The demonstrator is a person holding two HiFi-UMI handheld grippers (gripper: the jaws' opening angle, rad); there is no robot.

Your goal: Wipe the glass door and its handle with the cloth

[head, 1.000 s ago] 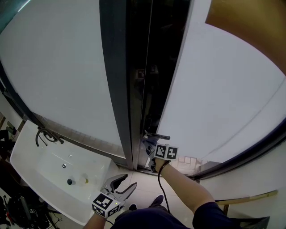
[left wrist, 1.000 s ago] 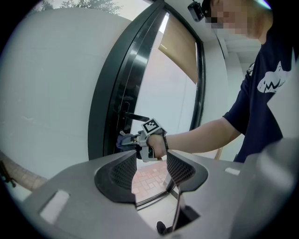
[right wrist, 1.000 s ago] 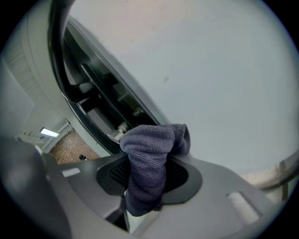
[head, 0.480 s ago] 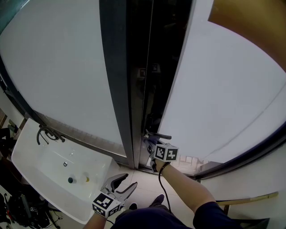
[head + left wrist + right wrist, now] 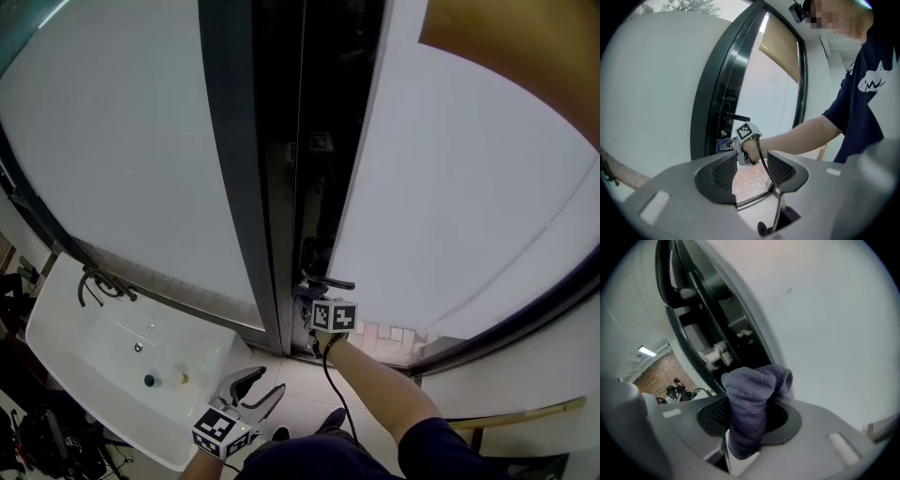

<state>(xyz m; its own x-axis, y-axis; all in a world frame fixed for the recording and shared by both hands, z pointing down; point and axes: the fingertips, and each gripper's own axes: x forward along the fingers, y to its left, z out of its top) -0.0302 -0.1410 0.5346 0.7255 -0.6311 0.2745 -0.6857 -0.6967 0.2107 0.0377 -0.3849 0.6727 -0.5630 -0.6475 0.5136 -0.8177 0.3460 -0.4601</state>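
Pinching the cloth [image 5: 750, 413] beside the door edge [image 5: 328, 187], right gripper [image 5: 306, 307] jaws just tightened — left gripper [image 5: 255, 384] jaws spread.

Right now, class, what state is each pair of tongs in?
Left tongs: open, nothing between them.
Right tongs: just closed further, shut on the purple cloth.

Two tools [image 5: 262, 384] [image 5: 306, 306] — one cloth [image 5: 750, 413], one door [image 5: 450, 187]

No legible writing anywhere.
The cubes on the left gripper [image 5: 274, 378] and right gripper [image 5: 305, 305] bear only black-and-white square patterns; the white graphic on the person's dark shirt [image 5: 872, 84] at far right spells nothing readable.
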